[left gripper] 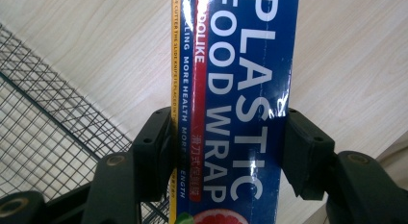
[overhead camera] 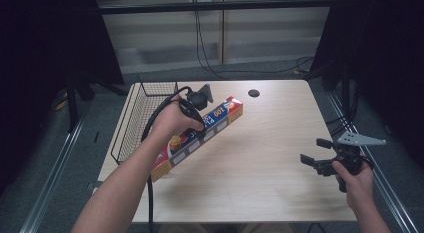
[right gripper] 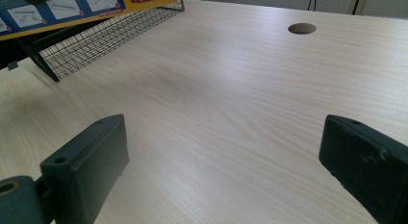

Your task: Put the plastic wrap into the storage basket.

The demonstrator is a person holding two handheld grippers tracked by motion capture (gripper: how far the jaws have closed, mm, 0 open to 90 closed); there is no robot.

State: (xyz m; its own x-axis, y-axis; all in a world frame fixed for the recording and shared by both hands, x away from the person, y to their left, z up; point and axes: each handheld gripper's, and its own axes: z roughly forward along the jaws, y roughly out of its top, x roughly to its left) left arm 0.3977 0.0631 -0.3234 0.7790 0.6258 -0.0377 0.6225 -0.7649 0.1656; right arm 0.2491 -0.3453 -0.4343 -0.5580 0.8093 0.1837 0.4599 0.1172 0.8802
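Table (overhead camera: 260, 158): light wood top, takes up the middle of the high view; a round cable hole (overhead camera: 254, 93) sits near its far edge, upper centre.

Wire basket (overhead camera: 142, 118): black mesh, along the table's left edge, left of centre in frame.

Plastic wrap box (overhead camera: 200, 138): long blue carton with yellow edging, lying diagonally from lower left to upper centre, just beside the basket. Appears lifted off the table, carried by the clamp.

Left gripper (left gripper: 226, 147): jaws pressed against both long sides of the carton, clamped across its width roughly mid-length. In the left gripper view the basket mesh shows at lower left, under and beside the carton.

Right gripper (overhead camera: 312, 154): lower right of the high view, jaws spread wide, nothing between them, idle above bare wood.

Judgement: step in hand looks like carrying the carton to the basket. To do it well: keep the clamp firm, turn the carton parallel to the basket's long axis, clear the rim, then lower it flat before letting go.
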